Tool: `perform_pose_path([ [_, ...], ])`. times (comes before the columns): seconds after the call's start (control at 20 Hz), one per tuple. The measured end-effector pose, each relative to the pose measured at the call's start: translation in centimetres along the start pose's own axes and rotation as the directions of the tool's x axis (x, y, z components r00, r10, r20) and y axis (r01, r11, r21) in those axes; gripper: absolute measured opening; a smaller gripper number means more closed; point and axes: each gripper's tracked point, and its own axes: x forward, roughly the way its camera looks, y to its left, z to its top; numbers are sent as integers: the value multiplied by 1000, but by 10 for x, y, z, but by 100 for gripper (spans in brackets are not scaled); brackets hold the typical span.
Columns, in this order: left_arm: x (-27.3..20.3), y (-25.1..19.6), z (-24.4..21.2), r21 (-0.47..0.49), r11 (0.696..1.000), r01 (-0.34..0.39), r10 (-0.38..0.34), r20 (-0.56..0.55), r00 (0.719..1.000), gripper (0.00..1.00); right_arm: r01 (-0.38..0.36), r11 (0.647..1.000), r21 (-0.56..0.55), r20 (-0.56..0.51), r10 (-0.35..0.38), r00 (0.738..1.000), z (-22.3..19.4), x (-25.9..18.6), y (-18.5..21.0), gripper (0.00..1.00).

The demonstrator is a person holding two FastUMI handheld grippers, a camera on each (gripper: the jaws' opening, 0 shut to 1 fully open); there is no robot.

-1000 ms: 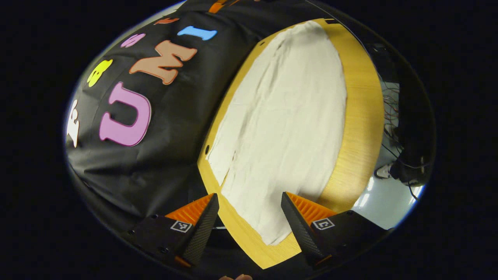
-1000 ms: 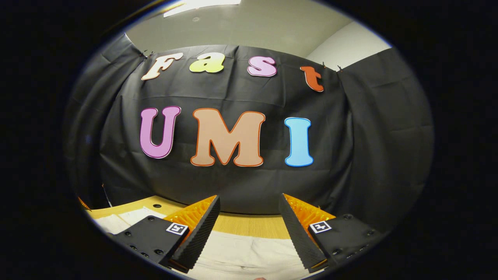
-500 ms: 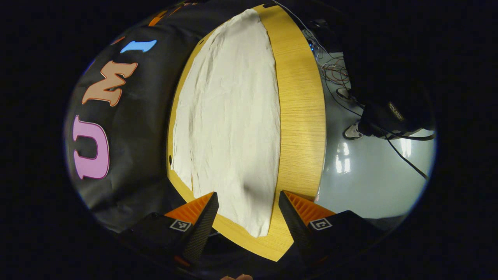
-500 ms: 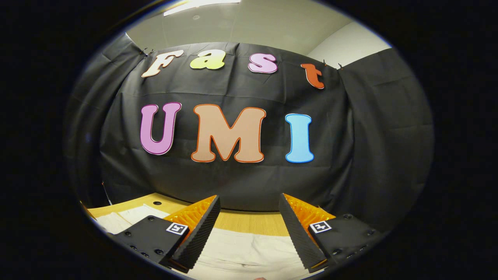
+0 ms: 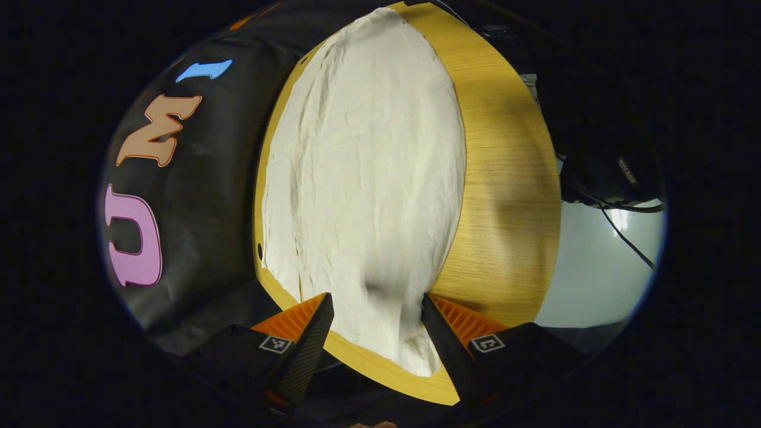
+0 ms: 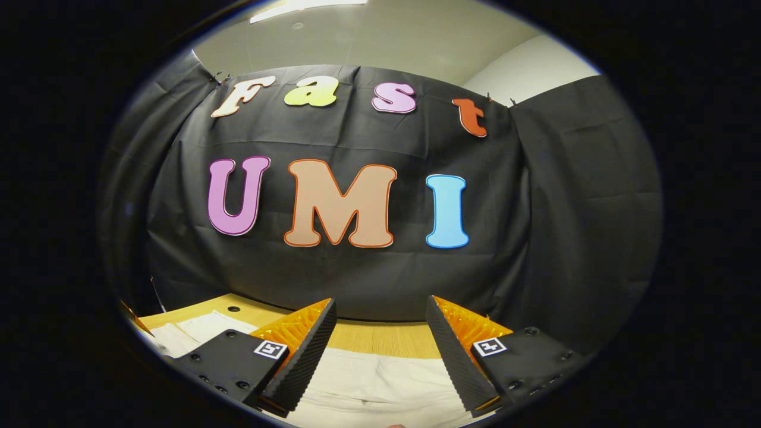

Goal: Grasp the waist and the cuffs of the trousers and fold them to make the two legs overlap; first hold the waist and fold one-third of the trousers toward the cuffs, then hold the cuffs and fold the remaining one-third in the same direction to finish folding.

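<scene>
Lying flat along the wooden bench (image 5: pixel 505 178), cream trousers (image 5: pixel 362 178) reach its near end; left tongs (image 5: pixel 377 321) gape wide over that end, right tongs (image 6: pixel 380 333) wide above trousers.

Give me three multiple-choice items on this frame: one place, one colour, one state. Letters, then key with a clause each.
1. Where do the trousers lie?
A. on the wooden table
B. on the floor
C. over a chair

2. What colour are the trousers?
A. navy
B. cream
C. red

3. How does the left claw stand?
A. shut on the trousers
B. open, fingers either side of the trousers' near end
C. shut on a cable

Key: A, cloth is spread on the tabletop; B, fabric is pale off-white; B, a wide gap shows between the fingers.
</scene>
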Motion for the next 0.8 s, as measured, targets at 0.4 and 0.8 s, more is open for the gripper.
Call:
perform_pose_path([
  [0.4,12,-21,-2,-10,998,70,-70,-34,997,15,33,991,-129,-28,-37,999,-7,-16,-36,97],
  [0.8,11,-23,0,-59,996,61,-64,-46,997,0,-34,854,-519,-183,-73,980,-65,-75,-121,97],
])
